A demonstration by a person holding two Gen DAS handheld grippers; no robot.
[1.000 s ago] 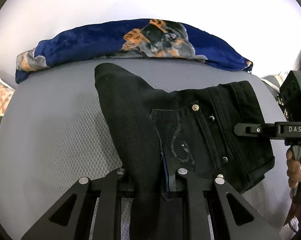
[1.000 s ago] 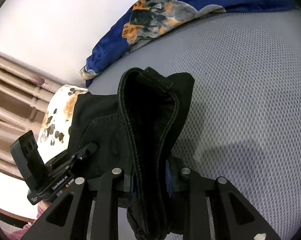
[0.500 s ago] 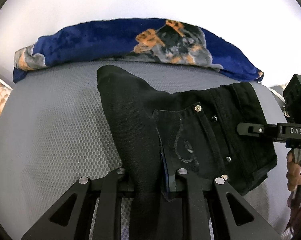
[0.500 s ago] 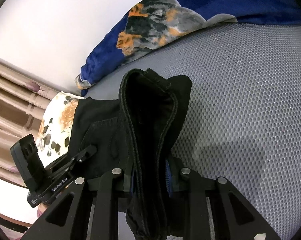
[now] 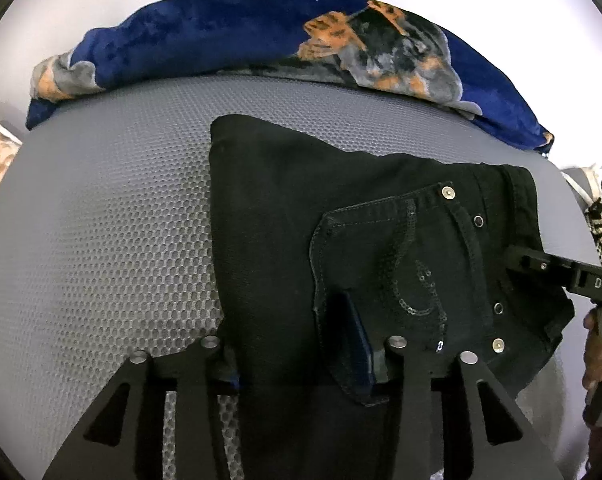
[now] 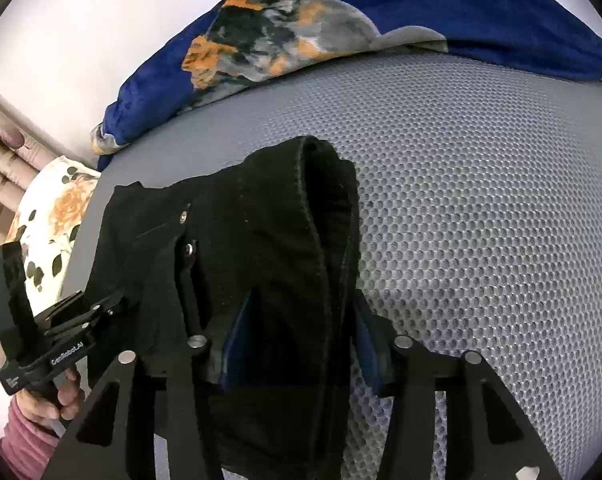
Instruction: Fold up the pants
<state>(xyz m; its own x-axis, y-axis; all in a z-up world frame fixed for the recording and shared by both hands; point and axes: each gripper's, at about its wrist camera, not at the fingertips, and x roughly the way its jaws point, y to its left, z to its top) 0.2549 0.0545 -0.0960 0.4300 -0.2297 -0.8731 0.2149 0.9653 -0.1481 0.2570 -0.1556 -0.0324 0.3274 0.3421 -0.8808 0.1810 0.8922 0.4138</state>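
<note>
Black pants (image 5: 281, 208) lie folded on a grey mesh surface (image 5: 101, 220), sequinned back pocket and rivets facing up. My left gripper (image 5: 301, 356) is opening. The fabric runs loose between its fingers and the blue pad (image 5: 361, 344) stands clear of it. At the waistband end the right gripper (image 5: 517, 258) reaches in from the right. In the right wrist view the pants (image 6: 261, 232) form a raised fold between the opening jaws of my right gripper (image 6: 301, 344), both pads off the cloth. The left gripper (image 6: 115, 302) sits at the pants' left edge.
A blue blanket (image 5: 221, 32) with an orange and grey print lies along the far edge, also the blanket (image 6: 461, 8) in the right view. A floral pillow (image 6: 57, 216) sits at the left. A hand (image 6: 61, 396) in a pink sleeve holds the left gripper.
Both pairs of jaws have widened from a tight pinch on the fabric. Both grippers have come down closer to the surface, and the pants lie lower and flatter.
</note>
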